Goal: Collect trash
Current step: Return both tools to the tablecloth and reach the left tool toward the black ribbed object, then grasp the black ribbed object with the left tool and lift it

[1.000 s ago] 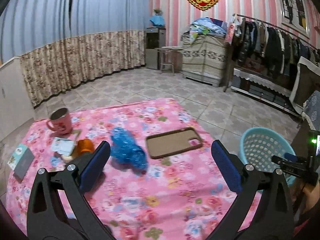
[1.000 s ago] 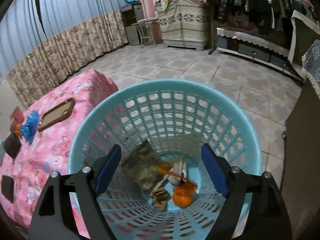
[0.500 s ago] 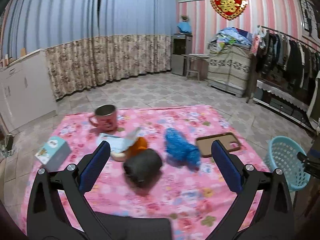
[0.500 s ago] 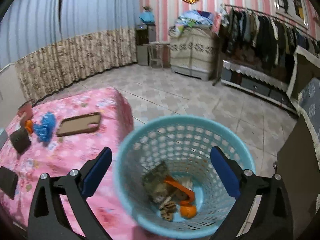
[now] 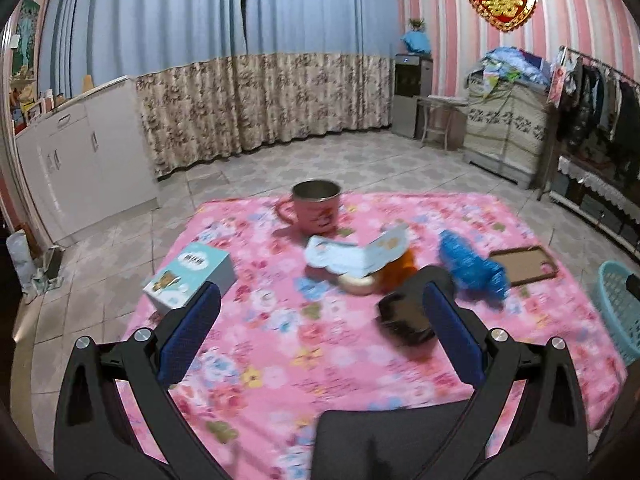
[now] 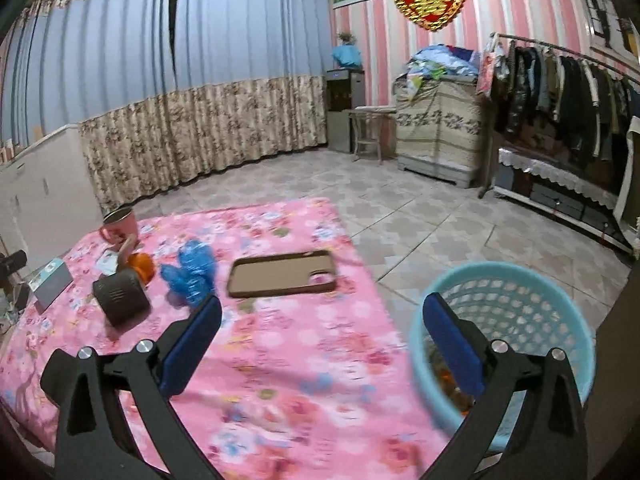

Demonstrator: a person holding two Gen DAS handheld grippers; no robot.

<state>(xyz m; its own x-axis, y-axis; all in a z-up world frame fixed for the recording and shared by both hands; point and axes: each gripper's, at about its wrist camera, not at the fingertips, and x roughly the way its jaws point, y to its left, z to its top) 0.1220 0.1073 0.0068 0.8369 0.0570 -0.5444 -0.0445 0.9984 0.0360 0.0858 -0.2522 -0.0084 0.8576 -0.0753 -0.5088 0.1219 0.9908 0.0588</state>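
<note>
Trash basket (image 6: 520,320): light-blue plastic, round, lattice wall, on the tiled floor just off the table's right edge; scraps w/ something orange show at the bottom behind the right tong's finger. Right tongs (image 6: 320,344) have just been opening, now wide, nothing btwn the blue pads, half over the table edge, half over the basket rim. Left tongs (image 5: 320,332) also wide, empty, over the near part of the table (image 5: 280,340), which wears a pink flowered cloth, soft-looking. Near strip of cloth is bare; a dark flat thing sits at the very front edge in the left view, unclear what. Mid-table: black rounded pouch (image 5: 408,316), crumpled blue plastic wad (image 5: 472,268), brown phone case (image 6: 282,274) lying flat, inside up. Left edge: teal-and-white box (image 5: 188,276). Behind the pouch: paper wrapper (image 5: 356,254) over an orange item, hard to tell what. Far edge: pink metal mug (image 5: 316,208), upright. Beyond, open tiled floor to the curtain.
</note>
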